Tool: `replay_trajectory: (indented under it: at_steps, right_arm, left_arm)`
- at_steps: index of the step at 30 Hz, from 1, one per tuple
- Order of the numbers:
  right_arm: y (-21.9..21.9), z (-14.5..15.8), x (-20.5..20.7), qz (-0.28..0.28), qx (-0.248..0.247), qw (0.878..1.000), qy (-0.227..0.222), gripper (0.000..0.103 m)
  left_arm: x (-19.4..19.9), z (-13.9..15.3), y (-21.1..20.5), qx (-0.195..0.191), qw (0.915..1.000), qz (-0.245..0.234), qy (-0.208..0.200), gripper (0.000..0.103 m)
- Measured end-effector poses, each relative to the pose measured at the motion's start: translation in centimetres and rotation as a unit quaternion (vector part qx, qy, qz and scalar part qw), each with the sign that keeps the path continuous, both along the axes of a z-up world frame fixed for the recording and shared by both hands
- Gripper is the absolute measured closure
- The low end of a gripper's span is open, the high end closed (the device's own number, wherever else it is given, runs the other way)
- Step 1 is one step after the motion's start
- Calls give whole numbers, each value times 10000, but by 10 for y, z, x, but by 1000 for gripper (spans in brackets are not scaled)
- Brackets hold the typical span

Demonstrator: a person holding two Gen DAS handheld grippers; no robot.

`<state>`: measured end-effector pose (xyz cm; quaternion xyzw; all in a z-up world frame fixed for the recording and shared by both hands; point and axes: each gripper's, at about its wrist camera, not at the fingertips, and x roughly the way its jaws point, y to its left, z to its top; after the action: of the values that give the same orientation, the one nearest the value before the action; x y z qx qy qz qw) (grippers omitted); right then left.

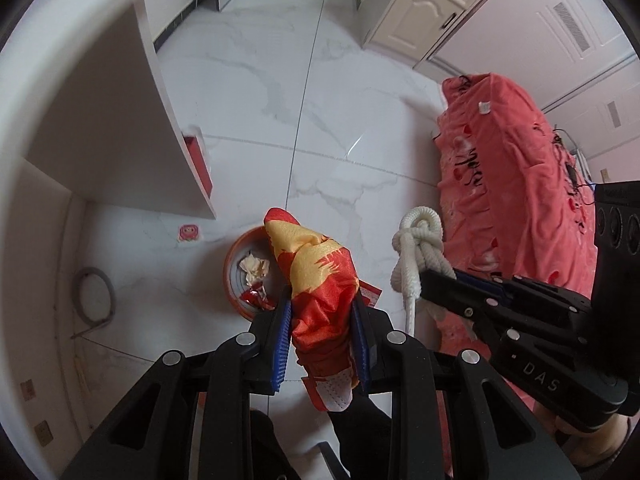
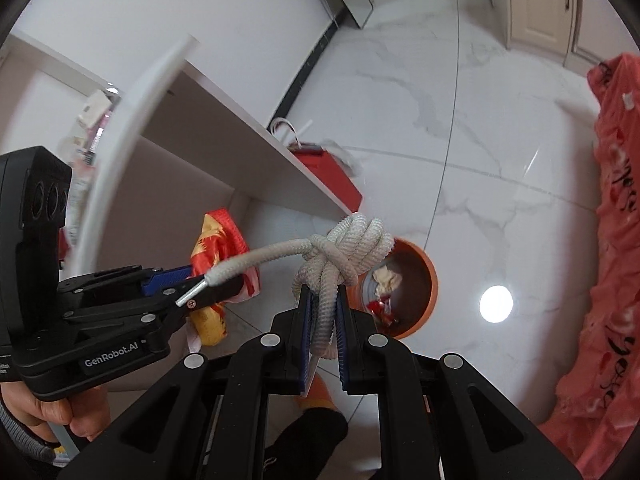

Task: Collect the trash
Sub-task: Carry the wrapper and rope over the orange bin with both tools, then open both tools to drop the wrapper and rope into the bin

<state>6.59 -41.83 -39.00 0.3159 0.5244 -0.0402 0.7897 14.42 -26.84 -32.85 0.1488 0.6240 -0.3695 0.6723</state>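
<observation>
While we hover over open floor (image 1: 320, 120) beside the desk edge (image 1: 176, 128), left gripper (image 1: 322, 312) clamps one cloth (image 1: 316, 280), right gripper (image 2: 323, 312) one knotted rope (image 2: 344, 252) (one bin (image 2: 424, 312) below).

White marble-tiled floor (image 1: 340, 128); orange bin (image 2: 424, 280) standing on it, small red sticker (image 1: 190, 233) lying nearby

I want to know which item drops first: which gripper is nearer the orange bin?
Left, as far as the views show. The left gripper hangs at the orange bin's rim; the right gripper hangs farther to the side.
</observation>
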Motion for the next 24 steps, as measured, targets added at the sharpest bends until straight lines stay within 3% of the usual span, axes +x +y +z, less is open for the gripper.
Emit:
replay_trajectory:
  at_steps: [6,12,18,20,24]
  right_arm:
    - [-5,-62,19,107,42,9995,305,91]
    - [-7,-113,41,258,225,9978,574,90]
    - [-12,-140,53,261,277,9966,736,85]
    - [-15,-146,55,237,277,9962,790,85]
    - [-17,-148,55,204,273,9961,813,83]
  left_arm:
    - [13,-53,-12,132,9996,-59,222,75]
    - [18,-83,-19,196,9989,-195,391,72]
    - [21,-107,-24,344,9978,-392,412,66]
    - [23,-111,-23,404,9974,-414,432,55]
    - [27,-114,-20,413,9974,-379,445,48]
